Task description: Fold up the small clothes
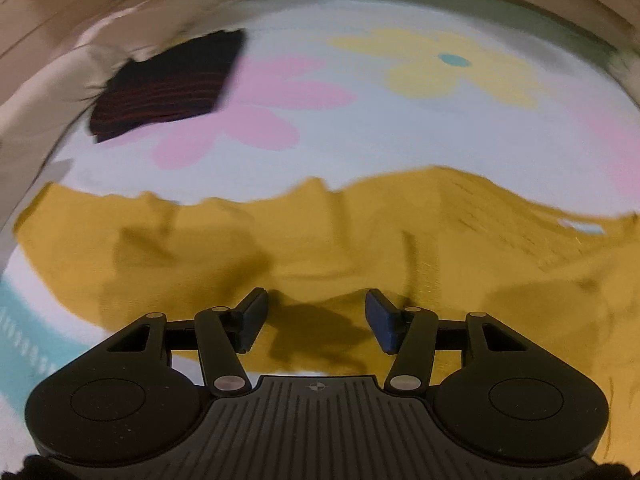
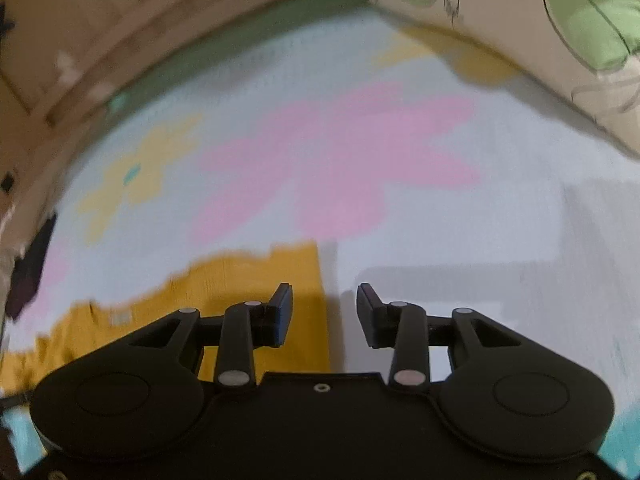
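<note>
A mustard yellow garment [image 1: 320, 240] lies rumpled across the flowered sheet [image 1: 360, 128], filling the lower half of the left wrist view. My left gripper [image 1: 316, 314] hovers over it, open, with nothing between its fingers. In the right wrist view the garment's right edge [image 2: 256, 280] ends in a straight vertical line below my right gripper [image 2: 324, 306]. That gripper stands open over the edge, its left finger above the yellow cloth and its right finger above bare sheet. A dark folded garment with thin red stripes [image 1: 168, 84] lies at the far left.
The sheet [image 2: 440, 240] is pale with pink and yellow flowers and a teal band at the near side. A cream pillow with green leaf print [image 2: 540, 40] lies at the far right. A wooden headboard or wall [image 2: 80, 40] runs along the far edge.
</note>
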Motion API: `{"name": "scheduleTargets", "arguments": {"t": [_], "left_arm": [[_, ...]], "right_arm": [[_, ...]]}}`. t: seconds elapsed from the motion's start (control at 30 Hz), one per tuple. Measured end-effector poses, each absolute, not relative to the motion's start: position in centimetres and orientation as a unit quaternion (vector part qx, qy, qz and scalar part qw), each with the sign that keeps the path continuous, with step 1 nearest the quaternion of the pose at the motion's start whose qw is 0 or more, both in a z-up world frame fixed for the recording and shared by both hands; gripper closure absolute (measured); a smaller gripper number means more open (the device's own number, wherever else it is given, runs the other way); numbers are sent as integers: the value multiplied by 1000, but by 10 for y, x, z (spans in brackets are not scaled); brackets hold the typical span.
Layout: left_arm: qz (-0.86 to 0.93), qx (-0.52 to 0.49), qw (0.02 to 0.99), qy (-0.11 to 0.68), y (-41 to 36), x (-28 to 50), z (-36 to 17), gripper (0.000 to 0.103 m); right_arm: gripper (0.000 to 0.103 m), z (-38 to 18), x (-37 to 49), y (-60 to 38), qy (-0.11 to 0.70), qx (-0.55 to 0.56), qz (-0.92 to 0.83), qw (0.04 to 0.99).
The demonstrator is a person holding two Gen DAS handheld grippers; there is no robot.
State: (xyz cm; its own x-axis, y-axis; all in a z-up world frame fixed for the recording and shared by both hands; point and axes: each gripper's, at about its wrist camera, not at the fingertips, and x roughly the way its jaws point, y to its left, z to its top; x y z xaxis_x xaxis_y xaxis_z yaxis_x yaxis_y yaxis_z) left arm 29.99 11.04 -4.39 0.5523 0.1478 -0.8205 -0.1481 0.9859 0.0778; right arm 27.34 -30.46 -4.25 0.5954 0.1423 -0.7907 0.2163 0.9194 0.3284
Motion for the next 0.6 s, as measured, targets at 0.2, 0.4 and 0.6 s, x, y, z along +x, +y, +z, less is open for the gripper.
{"name": "scheduleTargets", "arguments": {"t": [0.2,0.4,0.6], "left_arm": [[121,-45,882,453,145,293,-31,50],[127,-69,881,451,164,292,-28,50],[120,-59,885,446,171,291,-24,50]], "right_arm": [[55,-56,250,-299,482,211,-24,850],[55,-59,246,-297,474,252,-24,844],[93,-50,249,-266,503,135,-26,853]]}}
